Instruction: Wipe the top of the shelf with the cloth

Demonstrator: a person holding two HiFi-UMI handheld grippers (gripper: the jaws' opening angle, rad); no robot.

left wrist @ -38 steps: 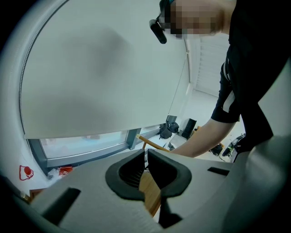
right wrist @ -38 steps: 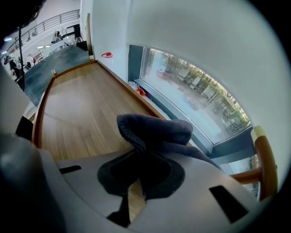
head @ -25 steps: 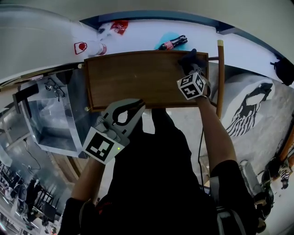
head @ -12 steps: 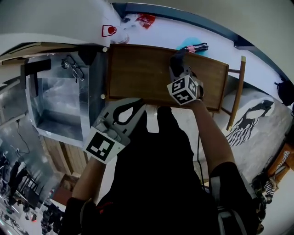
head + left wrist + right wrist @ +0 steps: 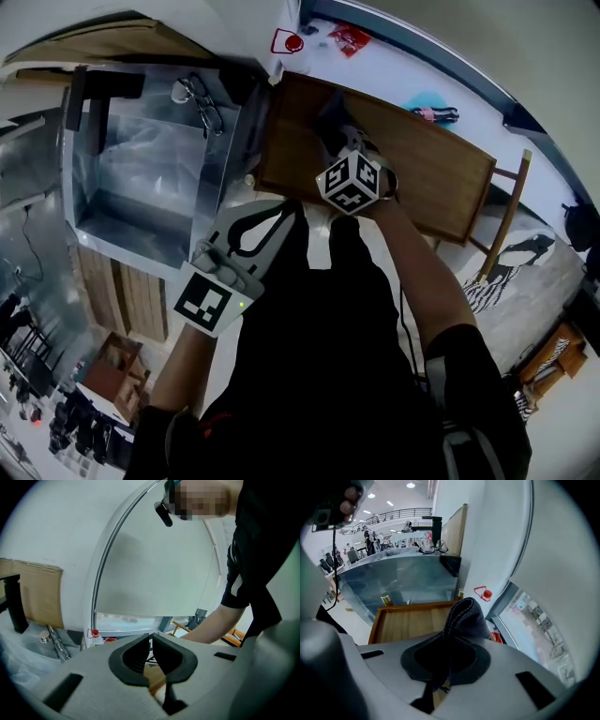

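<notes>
The brown wooden shelf top (image 5: 412,173) runs slantwise across the upper middle of the head view. My right gripper (image 5: 339,141) is over its left part, shut on a dark grey cloth (image 5: 330,114) that rests on the wood. In the right gripper view the cloth (image 5: 465,617) bulges out between the jaws above the shelf top (image 5: 408,623). My left gripper (image 5: 251,234) hangs off the shelf's near edge by the person's body. Its jaws are together with nothing between them, as the left gripper (image 5: 151,644) view also shows.
A plastic-wrapped metal tub (image 5: 141,178) stands right against the shelf's left end. Behind the shelf, on a white ledge, are a red-capped bottle (image 5: 291,42), a red packet (image 5: 354,37) and a blue item (image 5: 433,111). A wooden chair frame (image 5: 511,211) stands at the right.
My right gripper has slid the cloth from the shelf top's right end towards its left end. The head view has swung with it. The left gripper has stayed put.
</notes>
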